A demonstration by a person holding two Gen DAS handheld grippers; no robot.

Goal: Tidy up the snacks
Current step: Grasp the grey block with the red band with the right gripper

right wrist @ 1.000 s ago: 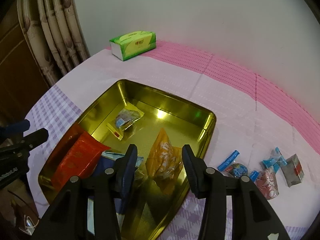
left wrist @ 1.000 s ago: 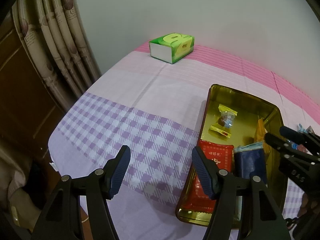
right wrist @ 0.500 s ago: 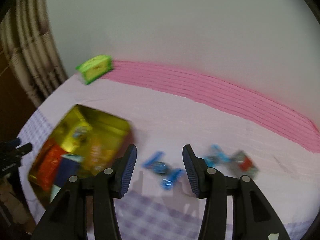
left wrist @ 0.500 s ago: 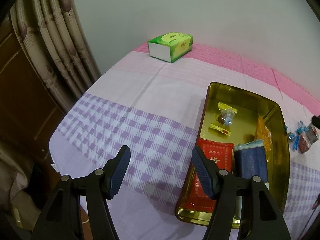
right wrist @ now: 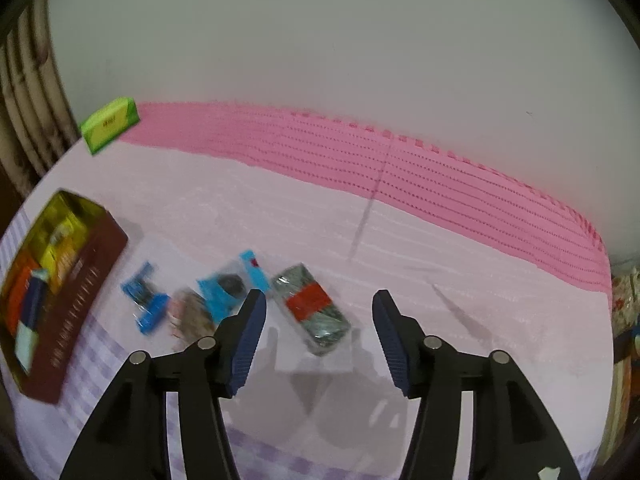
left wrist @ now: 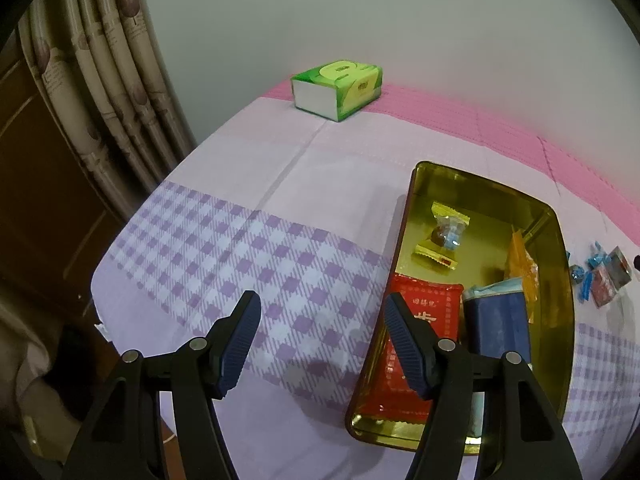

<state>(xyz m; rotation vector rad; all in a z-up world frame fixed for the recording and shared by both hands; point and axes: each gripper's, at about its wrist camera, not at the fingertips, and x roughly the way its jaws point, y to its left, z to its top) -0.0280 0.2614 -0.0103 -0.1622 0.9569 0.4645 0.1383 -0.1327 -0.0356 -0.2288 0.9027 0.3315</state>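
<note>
Gold metal, the tin [left wrist: 556, 240] is the biggest thing on the cloth and sits just beside my left gripper [left wrist: 320, 340], whose jaws stand apart over the checked cloth [left wrist: 240, 260], holding nothing. Inside it lie a red packet [left wrist: 420, 312], a blue packet [left wrist: 496, 320] and a small wrapped candy [left wrist: 444, 236]. My right gripper [right wrist: 316, 336] hangs with its jaws wide apart too, empty, and the silvery packet with the red band [right wrist: 312, 308] lies loose on the cloth between them, just ahead. I judge it light, crinkly and slippery, soft enough to crush, so I would pinch it across the red middle, gently. Left of it, blurred, are the small blue-wrapped sweets [right wrist: 224, 292].
</note>
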